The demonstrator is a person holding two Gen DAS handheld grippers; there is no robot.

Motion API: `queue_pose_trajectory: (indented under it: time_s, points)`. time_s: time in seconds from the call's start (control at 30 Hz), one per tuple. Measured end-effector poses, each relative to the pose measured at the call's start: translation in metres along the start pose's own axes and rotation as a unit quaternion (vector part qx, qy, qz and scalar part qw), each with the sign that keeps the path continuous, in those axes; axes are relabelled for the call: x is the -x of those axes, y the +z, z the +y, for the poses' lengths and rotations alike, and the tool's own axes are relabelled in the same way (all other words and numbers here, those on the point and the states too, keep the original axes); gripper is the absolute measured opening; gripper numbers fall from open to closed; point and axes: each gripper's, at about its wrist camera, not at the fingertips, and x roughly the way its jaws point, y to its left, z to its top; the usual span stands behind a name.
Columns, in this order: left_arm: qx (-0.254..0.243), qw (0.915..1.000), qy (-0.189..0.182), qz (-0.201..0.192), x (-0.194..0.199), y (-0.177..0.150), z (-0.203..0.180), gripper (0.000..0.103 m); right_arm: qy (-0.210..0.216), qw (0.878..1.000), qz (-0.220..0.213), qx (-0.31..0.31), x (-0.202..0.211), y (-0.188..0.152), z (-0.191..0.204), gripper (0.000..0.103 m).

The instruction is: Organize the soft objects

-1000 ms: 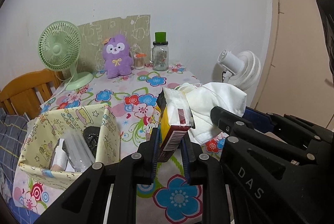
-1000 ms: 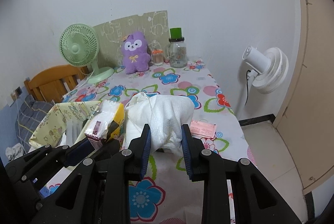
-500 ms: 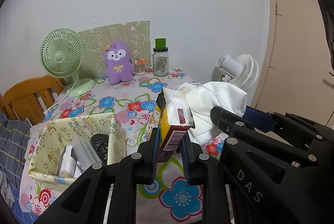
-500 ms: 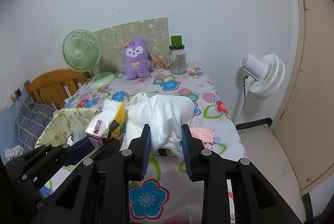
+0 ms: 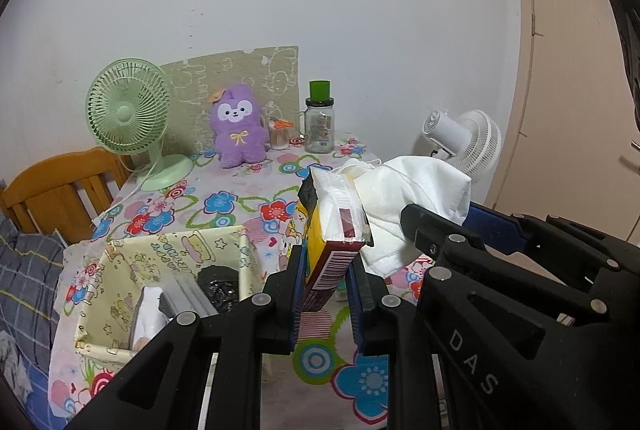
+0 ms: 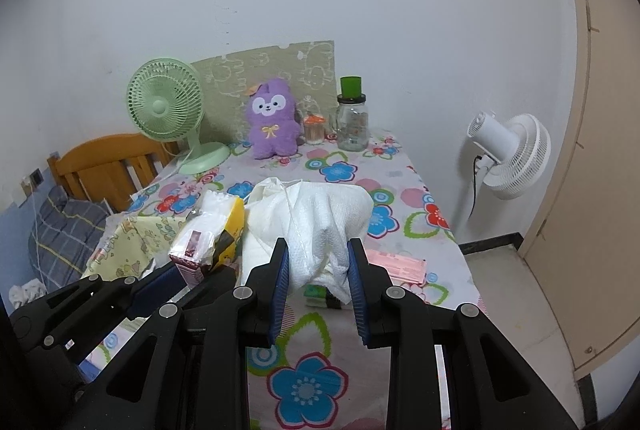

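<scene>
Above the table [image 6: 404,189], the left gripper [image 5: 326,286] clamps a tissue pack [image 5: 334,230], the right gripper [image 6: 318,282] a white cloth [image 6: 320,218]; carrying step, probably; next, lower both into the bin [image 5: 168,250].

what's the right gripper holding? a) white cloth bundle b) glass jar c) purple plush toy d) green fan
a: the right gripper is shut on the white cloth bundle, its pads pressing both sides, while the other three stand at the table's far end.

The white letters "DAS" are printed on the black body of the right tongs [image 5: 404,230]; nothing else is legible.
</scene>
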Motion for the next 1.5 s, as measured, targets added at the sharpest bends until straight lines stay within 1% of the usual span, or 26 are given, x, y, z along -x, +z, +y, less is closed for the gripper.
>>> queue_pose_trajectory:
  time_s: [0.33, 0.77, 1.27, 1.5]
  points:
    - [0.003, 0.9999, 0.009, 0.004, 0.002, 0.001, 0.026, 0.019, 0.009, 1.000, 0.005, 0.012, -0.007, 0.006, 0.026, 0.031]
    - [0.017, 0.9995, 0.022, 0.014, -0.007, -0.003, 0.065, 0.019, 0.026, 0.999, 0.023, 0.019, -0.029, 0.008, 0.060, 0.031]
    - [0.032, 0.9980, 0.039, 0.036, -0.026, -0.014, 0.108, 0.019, 0.039, 0.997, 0.050, 0.046, -0.058, 0.007, 0.100, 0.031]
    - [0.038, 0.9967, 0.047, 0.053, -0.039, -0.021, 0.126, 0.019, 0.047, 0.995, 0.064, 0.057, -0.073, 0.005, 0.116, 0.031]
